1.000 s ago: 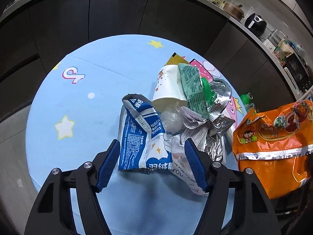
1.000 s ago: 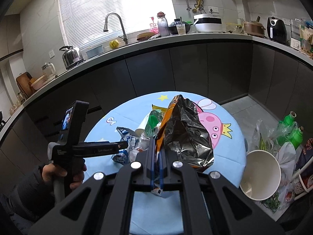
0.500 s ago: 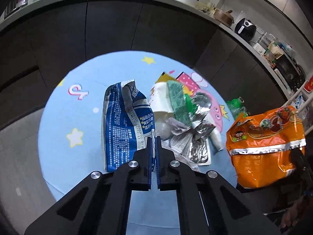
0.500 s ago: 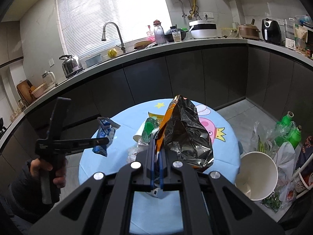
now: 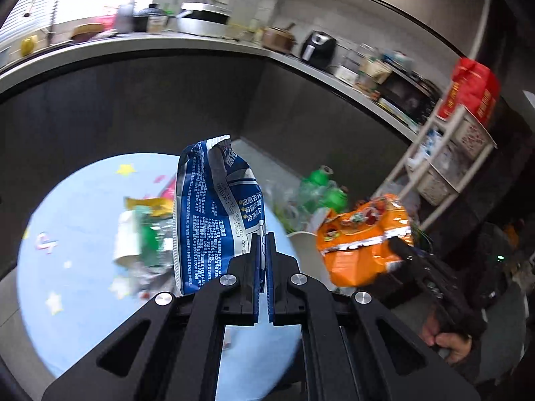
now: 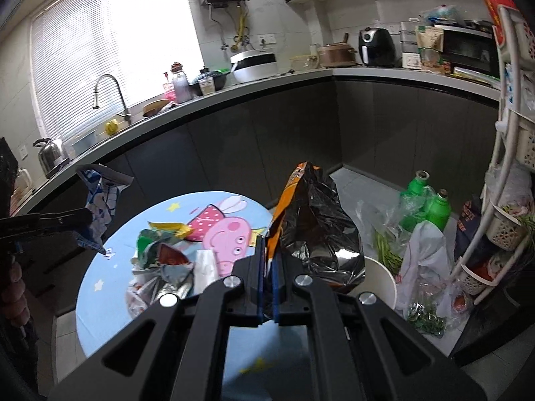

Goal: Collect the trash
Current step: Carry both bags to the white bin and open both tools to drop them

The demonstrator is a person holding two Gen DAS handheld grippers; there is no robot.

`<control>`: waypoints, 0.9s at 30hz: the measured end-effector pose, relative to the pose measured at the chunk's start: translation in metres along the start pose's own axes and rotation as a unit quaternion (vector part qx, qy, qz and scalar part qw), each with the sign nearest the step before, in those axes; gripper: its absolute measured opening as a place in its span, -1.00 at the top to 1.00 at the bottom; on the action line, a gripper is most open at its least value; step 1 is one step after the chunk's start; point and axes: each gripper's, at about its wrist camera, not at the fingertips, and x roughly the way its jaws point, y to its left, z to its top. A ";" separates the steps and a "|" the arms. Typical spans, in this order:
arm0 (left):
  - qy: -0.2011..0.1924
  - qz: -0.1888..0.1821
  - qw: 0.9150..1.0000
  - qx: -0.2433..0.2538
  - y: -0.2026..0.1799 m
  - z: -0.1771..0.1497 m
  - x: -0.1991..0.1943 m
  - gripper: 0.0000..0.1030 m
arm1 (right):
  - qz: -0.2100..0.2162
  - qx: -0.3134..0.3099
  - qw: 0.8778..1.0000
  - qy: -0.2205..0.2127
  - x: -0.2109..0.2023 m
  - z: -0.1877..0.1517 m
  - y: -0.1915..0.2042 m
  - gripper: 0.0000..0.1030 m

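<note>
The round light-blue cartoon-print table bears a heap of crumpled wrappers. Above its right edge, the orange foil-lined snack bag stands upright, pinched at its lower edge in the right gripper. The blue-and-white printed pouch hangs lengthwise upright above the table, clamped at its bottom corner by the left gripper.

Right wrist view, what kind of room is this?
A home kitchen, most likely: a curved counter with a sink faucet, a kettle, and an air fryer by a microwave oven.
</note>
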 end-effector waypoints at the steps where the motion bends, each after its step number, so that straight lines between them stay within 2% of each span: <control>1: 0.005 -0.007 1.000 0.007 -0.008 0.002 0.010 0.95 | -0.007 0.008 1.000 0.004 0.004 -0.002 -0.011 0.90; 10: 0.047 -0.075 0.994 0.057 -0.066 0.017 0.095 0.95 | -0.040 0.047 0.996 0.057 0.078 -0.035 -0.076 0.89; 19: 0.083 -0.093 0.990 0.061 -0.077 0.018 0.151 0.94 | -0.021 0.088 0.990 0.108 0.163 -0.065 -0.113 0.86; 21: 0.093 -0.093 0.990 0.060 -0.079 0.018 0.165 0.94 | -0.015 0.094 0.988 0.121 0.179 -0.072 -0.116 0.74; 22: 0.096 -0.093 0.989 0.060 -0.080 0.019 0.169 0.94 | -0.019 0.093 0.987 0.130 0.186 -0.074 -0.118 0.49; 23: 0.100 -0.093 0.989 0.060 -0.081 0.019 0.175 0.94 | -0.028 0.091 0.986 0.138 0.192 -0.077 -0.120 0.16; 24: 0.104 -0.093 0.988 0.060 -0.082 0.019 0.180 0.94 | -0.033 0.090 0.985 0.142 0.195 -0.079 -0.120 0.07; 27: 0.114 -0.095 0.987 0.063 -0.085 0.018 0.194 0.94 | -0.036 0.095 0.984 0.146 0.196 -0.086 -0.129 0.05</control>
